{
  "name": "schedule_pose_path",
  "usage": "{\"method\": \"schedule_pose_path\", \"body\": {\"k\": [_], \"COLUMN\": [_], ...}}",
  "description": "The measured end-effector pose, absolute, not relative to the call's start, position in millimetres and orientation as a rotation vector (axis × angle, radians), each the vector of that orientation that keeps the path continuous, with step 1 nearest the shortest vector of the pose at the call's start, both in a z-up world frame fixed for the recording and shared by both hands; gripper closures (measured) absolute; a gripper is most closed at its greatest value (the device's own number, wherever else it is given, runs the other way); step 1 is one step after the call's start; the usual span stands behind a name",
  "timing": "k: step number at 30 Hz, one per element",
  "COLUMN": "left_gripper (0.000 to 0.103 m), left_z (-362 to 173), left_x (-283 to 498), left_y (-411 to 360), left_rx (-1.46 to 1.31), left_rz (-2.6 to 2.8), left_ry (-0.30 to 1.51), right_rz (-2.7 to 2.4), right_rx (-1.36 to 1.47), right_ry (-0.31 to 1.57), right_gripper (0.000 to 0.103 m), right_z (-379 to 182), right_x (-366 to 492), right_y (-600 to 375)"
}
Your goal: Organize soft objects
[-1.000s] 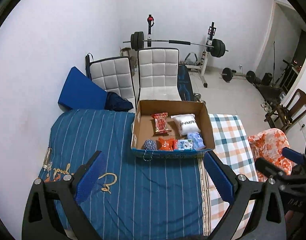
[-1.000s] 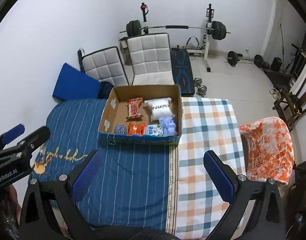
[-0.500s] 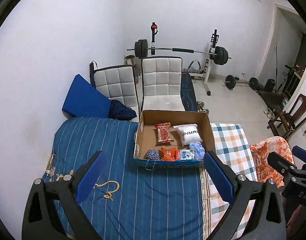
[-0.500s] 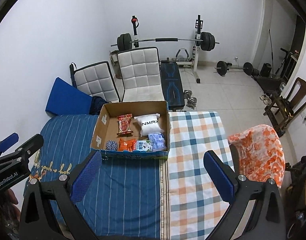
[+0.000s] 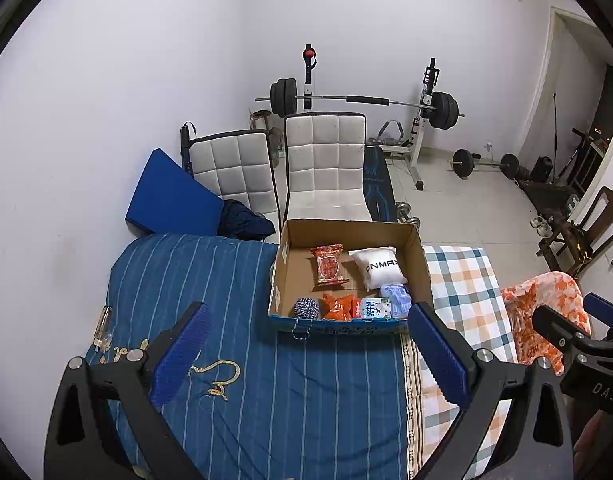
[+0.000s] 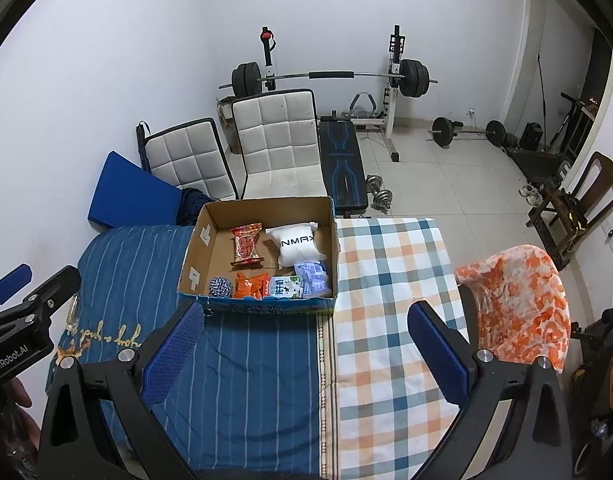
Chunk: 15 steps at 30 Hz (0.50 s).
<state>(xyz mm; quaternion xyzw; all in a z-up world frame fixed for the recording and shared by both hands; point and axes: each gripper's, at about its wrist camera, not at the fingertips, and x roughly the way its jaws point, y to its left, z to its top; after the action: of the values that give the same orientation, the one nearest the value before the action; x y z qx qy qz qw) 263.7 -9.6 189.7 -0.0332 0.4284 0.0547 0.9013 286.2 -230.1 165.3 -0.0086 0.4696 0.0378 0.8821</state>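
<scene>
An open cardboard box (image 5: 420, 264) (image 6: 198, 248) stands on the bed. It holds a red snack pack (image 5: 327, 265) (image 6: 246, 245), a white pillow pack (image 5: 380, 268) (image 6: 295, 246), a blue-white yarn ball (image 5: 306, 308) (image 6: 220, 286), an orange pack (image 5: 337, 306) (image 6: 248, 285), a tissue pack (image 5: 373, 307) (image 6: 284, 287) and a pale blue pack (image 5: 396, 298) (image 6: 312, 274). My left gripper (image 5: 306, 352) is open and empty, well back from the box. My right gripper (image 6: 302, 350) is open and empty, also back from the box.
The bed has a blue striped cover (image 5: 210, 280) (image 6: 242, 364) and a plaid sheet (image 5: 462, 280) (image 6: 390, 280). An orange floral cloth (image 5: 542, 312) (image 6: 518, 296) lies over a chair at right. White chairs (image 5: 326, 168), a blue cushion (image 5: 166, 200) and a weight bench (image 6: 340, 160) stand beyond.
Both grippers have pulled up and back from the bed, so the box looks smaller and lower in both views. Both stay open and empty.
</scene>
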Motion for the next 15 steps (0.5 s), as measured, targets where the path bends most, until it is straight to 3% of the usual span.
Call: {"method": "schedule_pose_path", "body": {"k": [15], "left_gripper": [0.002], "left_z": [191.9], "left_x": [256.3], "left_y": [-6.8], "left_rx": [-0.067], "left_rz": [0.128], "left_ry": [0.872], "right_rz": [0.09], "right_rx": [-0.026], "right_ry": [0.945], "right_gripper": [0.0], "right_z": [173.0], "right_x": [280.7], "right_y": [-223.7]}}
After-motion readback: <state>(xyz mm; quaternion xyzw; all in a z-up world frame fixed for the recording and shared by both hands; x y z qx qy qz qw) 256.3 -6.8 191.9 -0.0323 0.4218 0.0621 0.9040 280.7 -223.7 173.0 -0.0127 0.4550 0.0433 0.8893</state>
